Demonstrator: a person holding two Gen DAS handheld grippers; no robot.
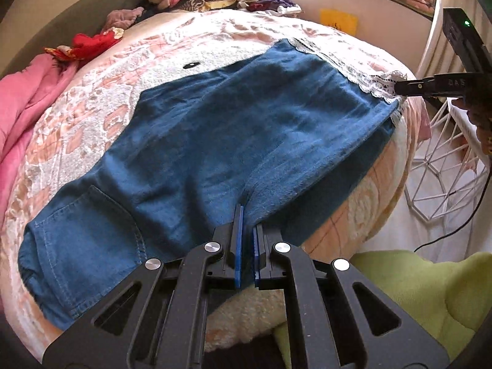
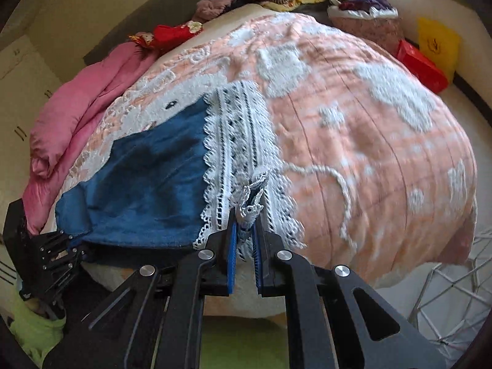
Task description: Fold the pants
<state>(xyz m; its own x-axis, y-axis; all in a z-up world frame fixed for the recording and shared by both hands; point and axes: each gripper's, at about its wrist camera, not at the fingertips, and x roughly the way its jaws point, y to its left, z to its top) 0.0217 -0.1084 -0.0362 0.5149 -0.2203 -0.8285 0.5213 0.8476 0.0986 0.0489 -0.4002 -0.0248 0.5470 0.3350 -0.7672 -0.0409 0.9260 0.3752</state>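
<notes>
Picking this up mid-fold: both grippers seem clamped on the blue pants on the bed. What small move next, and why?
Probably draw the right gripper, shut on the lace hem, away from the left gripper to tension the cloth. The pants lie spread on the blanket with soft wrinkles across the leg, and the left gripper pinches the near edge as an anchor.

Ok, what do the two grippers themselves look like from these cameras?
Both are matte black linkage frames with round silver pivot pins and blue pads on the fingers: left gripper, right gripper. Seen from the left camera, the right gripper's body carries a green light.
</notes>
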